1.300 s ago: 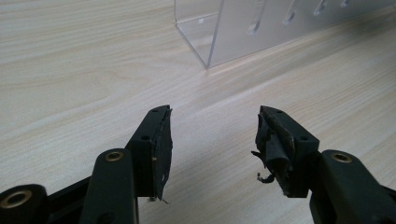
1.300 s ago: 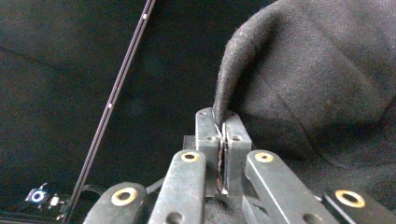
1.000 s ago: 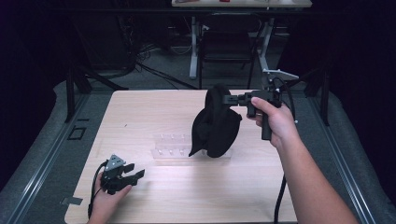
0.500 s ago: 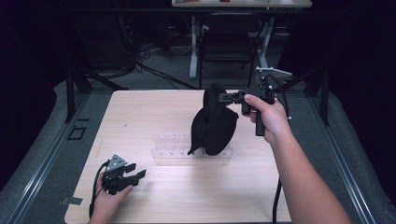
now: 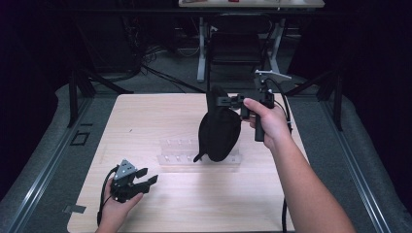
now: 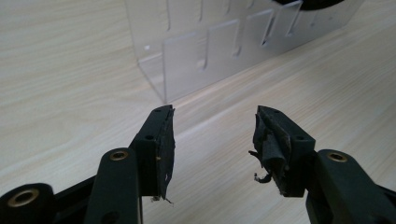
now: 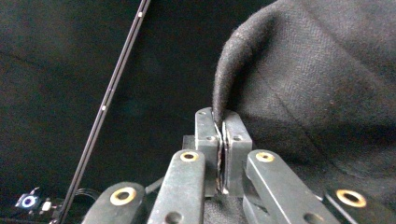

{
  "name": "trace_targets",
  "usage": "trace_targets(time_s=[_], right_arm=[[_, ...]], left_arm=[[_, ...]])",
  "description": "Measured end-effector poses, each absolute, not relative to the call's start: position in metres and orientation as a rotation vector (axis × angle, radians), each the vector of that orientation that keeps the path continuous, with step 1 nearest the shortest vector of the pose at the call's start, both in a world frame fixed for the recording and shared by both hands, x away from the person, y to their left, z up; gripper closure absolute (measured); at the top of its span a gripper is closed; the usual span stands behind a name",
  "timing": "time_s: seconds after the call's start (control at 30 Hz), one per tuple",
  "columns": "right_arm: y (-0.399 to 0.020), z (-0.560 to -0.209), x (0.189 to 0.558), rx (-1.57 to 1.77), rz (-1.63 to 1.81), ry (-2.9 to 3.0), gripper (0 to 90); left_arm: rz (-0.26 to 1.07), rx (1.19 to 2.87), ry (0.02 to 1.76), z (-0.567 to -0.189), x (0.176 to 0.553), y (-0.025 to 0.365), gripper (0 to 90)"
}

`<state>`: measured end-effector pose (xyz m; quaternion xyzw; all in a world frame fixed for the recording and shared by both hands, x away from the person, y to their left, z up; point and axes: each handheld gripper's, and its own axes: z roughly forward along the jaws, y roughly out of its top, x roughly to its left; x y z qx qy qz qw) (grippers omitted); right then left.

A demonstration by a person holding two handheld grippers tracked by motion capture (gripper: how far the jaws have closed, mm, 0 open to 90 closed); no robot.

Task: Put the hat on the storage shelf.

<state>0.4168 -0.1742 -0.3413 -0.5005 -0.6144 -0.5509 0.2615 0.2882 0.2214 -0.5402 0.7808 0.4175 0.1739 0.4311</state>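
Observation:
A black cloth hat [image 5: 218,131] hangs above the middle of the wooden table [image 5: 145,116], pinched at its upper edge by my right gripper [image 5: 224,101], which is shut on it. In the right gripper view the two jaws press together on the hat's black fabric edge [image 7: 224,105]. A clear acrylic rack [image 5: 177,149] lies flat on the table, partly under the hanging hat. My left gripper [image 5: 150,179] rests near the table's front left, open and holding nothing. Its view shows the open gripper [image 6: 212,140] with the clear rack [image 6: 210,51] just beyond.
Dark floor, cables and metal stand legs [image 5: 201,53] lie beyond the table's far edge. A grey padded border [image 5: 58,145] runs around the table. Bare wood spreads across the left half and the front.
My right gripper has carried the hat a little to the left and toward the rack. The left gripper has stayed where it was, open.

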Motion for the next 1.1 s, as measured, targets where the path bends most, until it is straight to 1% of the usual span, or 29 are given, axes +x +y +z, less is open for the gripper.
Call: trace_targets(time_s=[0.17, 0.43, 0.87, 1.1], right_arm=[[-0.168, -0.348, 0.418, -1.334, -1.504, -1.612, 87.7], [-0.168, -0.346, 0.417, -1.351, -1.497, -1.614, 87.5], [-0.166, -0.346, 0.416, -1.362, -1.495, -1.618, 87.0], [-0.168, -0.346, 0.416, -1.37, -1.499, -1.612, 86.8]], left_arm=[[0.444, 1.96, 0.985, -0.532, 0.284, 0.212, 49.8], [0.439, 1.969, 0.959, -0.525, 0.284, 0.204, 52.1], [0.432, 1.972, 0.839, -0.495, 0.298, 0.16, 53.5], [0.429, 1.979, 0.829, -0.486, 0.304, 0.146, 53.4]])
